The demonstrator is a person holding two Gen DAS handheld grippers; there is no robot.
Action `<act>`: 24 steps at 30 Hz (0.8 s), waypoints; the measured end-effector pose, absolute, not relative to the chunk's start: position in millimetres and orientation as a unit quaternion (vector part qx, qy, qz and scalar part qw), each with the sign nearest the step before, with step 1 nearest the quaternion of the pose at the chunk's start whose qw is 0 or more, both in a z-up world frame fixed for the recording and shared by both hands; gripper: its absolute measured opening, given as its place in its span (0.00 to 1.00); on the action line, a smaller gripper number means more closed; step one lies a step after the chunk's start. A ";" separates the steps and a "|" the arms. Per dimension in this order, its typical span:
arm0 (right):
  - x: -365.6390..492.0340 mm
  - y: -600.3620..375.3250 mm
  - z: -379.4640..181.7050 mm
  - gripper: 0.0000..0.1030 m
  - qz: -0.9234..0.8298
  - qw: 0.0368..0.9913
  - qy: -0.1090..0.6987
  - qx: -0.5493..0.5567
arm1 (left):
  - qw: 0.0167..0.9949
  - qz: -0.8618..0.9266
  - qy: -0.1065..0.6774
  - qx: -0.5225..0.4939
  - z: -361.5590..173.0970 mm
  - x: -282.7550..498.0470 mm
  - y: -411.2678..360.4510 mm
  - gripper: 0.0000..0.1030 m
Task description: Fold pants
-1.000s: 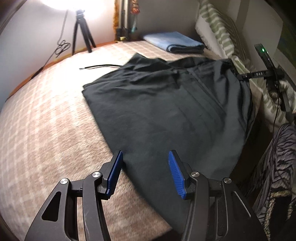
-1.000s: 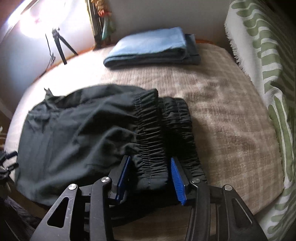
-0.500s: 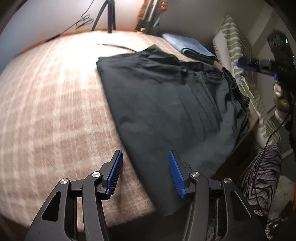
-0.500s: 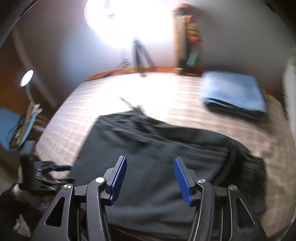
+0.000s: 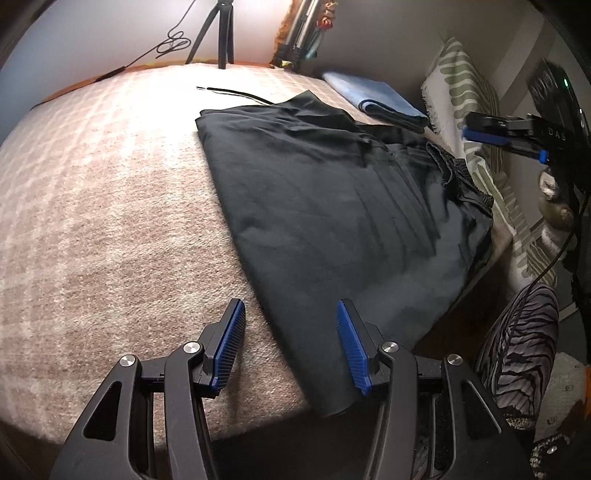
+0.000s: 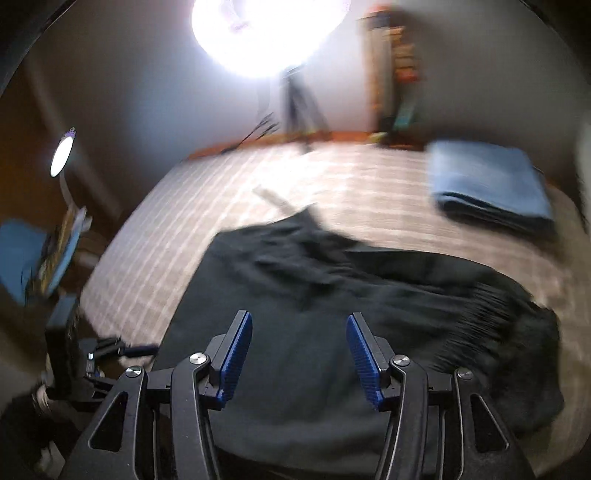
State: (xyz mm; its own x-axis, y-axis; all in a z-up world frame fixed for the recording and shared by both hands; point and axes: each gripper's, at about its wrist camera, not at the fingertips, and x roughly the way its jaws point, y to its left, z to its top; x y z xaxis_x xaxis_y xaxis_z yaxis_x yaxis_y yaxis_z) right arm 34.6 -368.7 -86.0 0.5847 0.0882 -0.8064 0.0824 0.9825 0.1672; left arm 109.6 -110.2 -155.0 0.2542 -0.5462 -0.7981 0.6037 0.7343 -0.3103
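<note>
Black pants (image 5: 332,206) lie folded lengthwise on the beige checked bed (image 5: 110,206), elastic waistband (image 5: 458,173) at the far right, leg ends hanging over the near edge. My left gripper (image 5: 291,343) is open and empty, above the leg end at the bed's edge. My right gripper (image 6: 299,354) is open and empty, raised above the middle of the pants (image 6: 332,317); the gathered waistband (image 6: 517,325) lies to its right. The right gripper also shows in the left wrist view (image 5: 506,136), off the bed's right side. The right wrist view is blurred.
A folded blue cloth (image 5: 380,99) (image 6: 487,184) lies at the bed's far corner. A green-patterned blanket (image 5: 465,110) hangs at the right. A tripod (image 5: 218,33) and bright lamp (image 6: 269,29) stand beyond the bed. A thin black cord (image 5: 236,94) lies on the bed.
My right gripper has let go of the waistband, opened, lifted and swung left over the pants. My left gripper has drawn back toward the bed's near edge, still open.
</note>
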 end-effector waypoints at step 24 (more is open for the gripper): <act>34.6 -429.1 -170.2 0.14 -0.168 0.838 0.520 -0.020 | 0.790 -0.370 0.486 0.048 -156.6 110.0 -121.1 0.49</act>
State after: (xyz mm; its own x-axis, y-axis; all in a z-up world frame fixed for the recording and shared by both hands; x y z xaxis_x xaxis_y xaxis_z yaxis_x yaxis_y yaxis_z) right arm 34.6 -429.1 -170.2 0.4037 -0.3026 -0.8634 0.2604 0.9427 -0.2087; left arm 110.0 -121.1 -156.6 0.2535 -0.5375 -0.8043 0.6317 0.7216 -0.2831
